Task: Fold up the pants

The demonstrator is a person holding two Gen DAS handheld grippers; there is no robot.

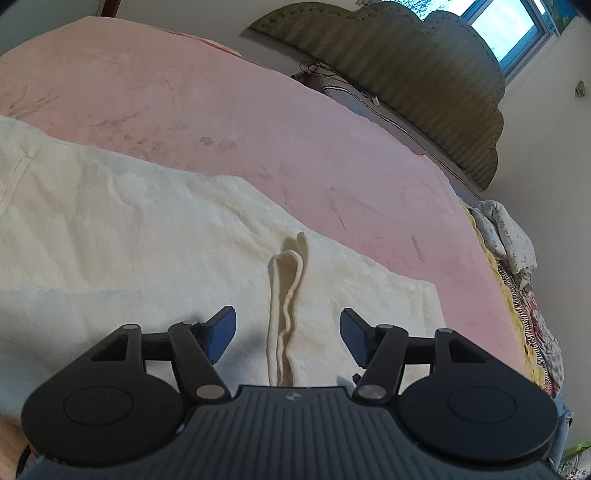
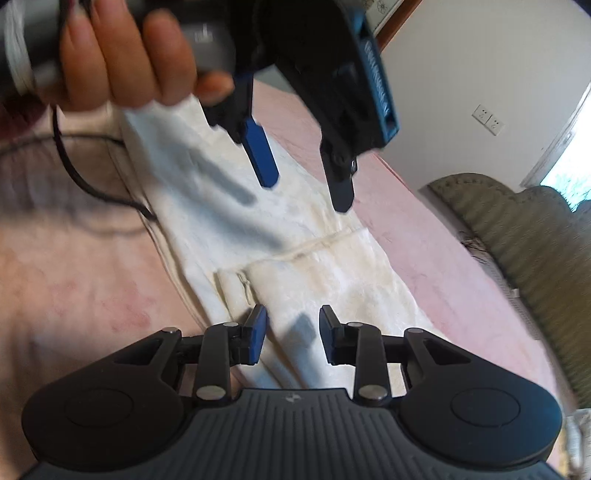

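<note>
Cream fleece pants lie flat across a pink bed cover. A raised fold or hem ridge of the pants runs up between the fingers of my left gripper, which is open and empty just above the cloth. In the right wrist view the pants lie lengthwise with a hem seam across them. My right gripper is open and empty over the cloth. The left gripper shows there too, held by a hand, open above the pants.
A green padded headboard stands at the bed's far end, with a window behind. Crumpled clothes and bedding are piled at the bed's right edge. A black cable trails over the cover by the pants. A wall socket is on the wall.
</note>
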